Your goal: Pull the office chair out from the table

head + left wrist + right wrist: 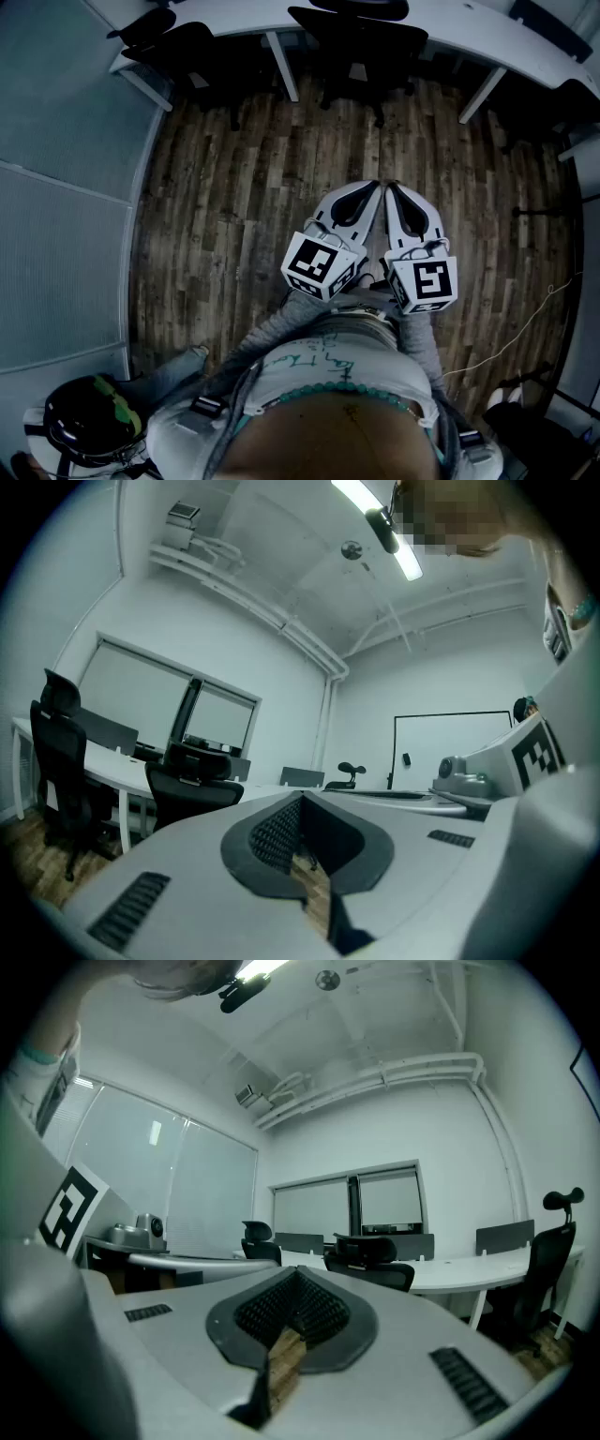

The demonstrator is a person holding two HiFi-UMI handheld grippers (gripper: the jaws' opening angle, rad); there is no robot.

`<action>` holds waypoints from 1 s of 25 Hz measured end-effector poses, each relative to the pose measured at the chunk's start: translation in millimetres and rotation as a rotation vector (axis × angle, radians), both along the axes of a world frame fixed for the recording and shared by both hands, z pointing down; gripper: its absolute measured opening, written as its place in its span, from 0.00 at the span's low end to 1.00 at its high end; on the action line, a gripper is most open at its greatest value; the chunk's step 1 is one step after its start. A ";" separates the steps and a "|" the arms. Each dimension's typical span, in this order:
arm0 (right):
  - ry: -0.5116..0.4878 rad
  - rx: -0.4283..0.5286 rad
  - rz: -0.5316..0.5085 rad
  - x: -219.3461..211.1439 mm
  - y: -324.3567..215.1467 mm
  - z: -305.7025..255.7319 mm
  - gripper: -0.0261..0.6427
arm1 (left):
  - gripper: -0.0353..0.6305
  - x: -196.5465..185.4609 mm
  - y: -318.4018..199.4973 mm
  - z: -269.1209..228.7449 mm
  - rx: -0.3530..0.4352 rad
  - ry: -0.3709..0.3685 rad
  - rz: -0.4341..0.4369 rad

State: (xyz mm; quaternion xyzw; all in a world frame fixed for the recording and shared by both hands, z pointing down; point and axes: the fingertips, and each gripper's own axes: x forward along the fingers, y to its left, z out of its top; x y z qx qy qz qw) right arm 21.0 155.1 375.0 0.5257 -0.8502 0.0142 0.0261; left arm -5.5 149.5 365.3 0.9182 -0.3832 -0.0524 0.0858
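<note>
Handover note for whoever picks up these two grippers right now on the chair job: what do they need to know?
Left gripper: jaws shut, nothing in them, held level in front of the body.
Right gripper: the same, close beside the left one.
Office chair: pushed up to the white table, straight ahead across the wooden floor, and out of reach from here.
Done: nothing yet; the chair is untouched.
Left: walk up, open the jaws, probably grip the chair's back, and pull it clear of the table.
</note>
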 end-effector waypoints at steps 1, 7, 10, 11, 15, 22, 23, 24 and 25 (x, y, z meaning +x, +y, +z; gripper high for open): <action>0.003 0.004 -0.013 3.4 1.2 0.0 0.07 | 0.07 3.0 0.6 -0.6 -0.004 0.011 -0.006; 0.008 0.019 -0.049 29.6 13.4 1.9 0.07 | 0.07 17.2 10.6 2.9 -0.030 0.041 -0.067; 0.017 0.027 -0.106 38.3 19.3 5.6 0.07 | 0.07 26.0 18.4 6.8 -0.035 0.036 -0.099; 0.018 0.021 -0.116 40.8 21.2 8.2 0.07 | 0.07 29.0 21.4 8.7 -0.043 0.041 -0.104; 0.000 0.005 -0.117 49.7 25.8 10.5 0.07 | 0.07 39.7 28.0 11.9 -0.055 0.035 -0.102; -0.008 -0.033 -0.129 49.5 9.6 17.0 0.07 | 0.07 36.3 10.6 13.0 -0.059 -0.003 -0.096; 0.012 -0.036 -0.128 48.4 4.8 19.1 0.07 | 0.07 35.1 5.5 13.3 -0.058 -0.003 -0.091; 0.027 -0.037 -0.126 47.5 -0.4 20.7 0.07 | 0.07 34.1 -0.2 13.9 -0.060 -0.001 -0.084; 0.033 -0.040 -0.121 46.6 -5.6 21.4 0.07 | 0.07 33.4 -6.2 14.7 -0.064 0.003 -0.077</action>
